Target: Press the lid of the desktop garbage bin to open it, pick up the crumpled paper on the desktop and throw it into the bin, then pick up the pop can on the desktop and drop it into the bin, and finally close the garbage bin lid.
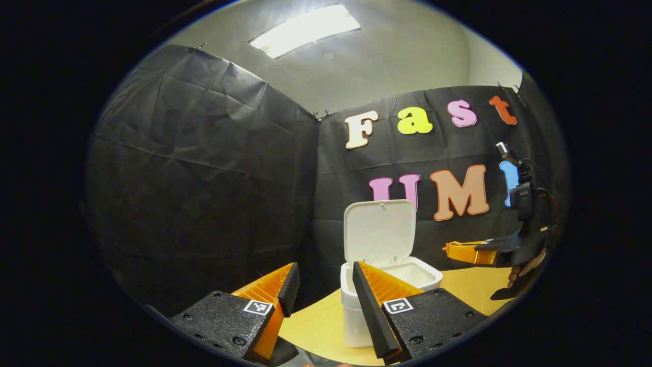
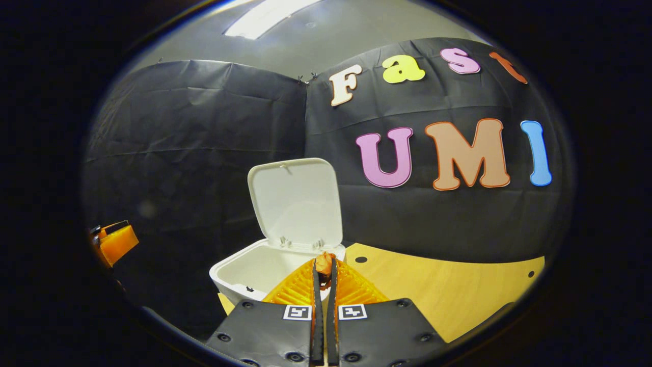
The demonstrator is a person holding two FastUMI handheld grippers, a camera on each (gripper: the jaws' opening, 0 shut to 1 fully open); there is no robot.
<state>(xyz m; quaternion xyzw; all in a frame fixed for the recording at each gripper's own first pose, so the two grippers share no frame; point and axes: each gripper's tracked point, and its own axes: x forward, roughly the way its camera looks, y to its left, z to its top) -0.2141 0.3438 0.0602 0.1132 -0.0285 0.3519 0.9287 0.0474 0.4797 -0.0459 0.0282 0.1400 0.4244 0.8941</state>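
1. In the left gripper view, the left gripper (image 1: 322,285) is riding low at the bottom of the scene with its two fingers spread wide apart and nothing sitting between them.
2. Its left finger (image 1: 277,290) is hanging over the table's edge, while its right finger (image 1: 374,300) is reaching up in front of the garbage bin (image 1: 356,316).
3. The bin is standing on the wooden table (image 1: 316,326) near the booth wall, and its lid (image 1: 379,230) is standing upright and open behind the white body.
4. Farther right in that view, the right gripper (image 1: 458,251) is hovering above the table beside the bin, with a hand (image 1: 524,270) gripping it from below.
5. In the right gripper view, the other gripper is peeking in at the far left edge, well apart from the bin.
6. Moving right, the bin (image 2: 239,270) is sitting with its lid (image 2: 298,201) tilted back and its inside showing.
7. The right gripper (image 2: 323,272) is pointing at the bin's near right rim with its fingers drawn nearly together, pinching a small crumpled paper (image 2: 324,263) at their tips.
8. The paper is sitting just at the bin's rim, below the lid's hinge.
9. To the right, the table (image 2: 448,300) is stretching toward the wall.
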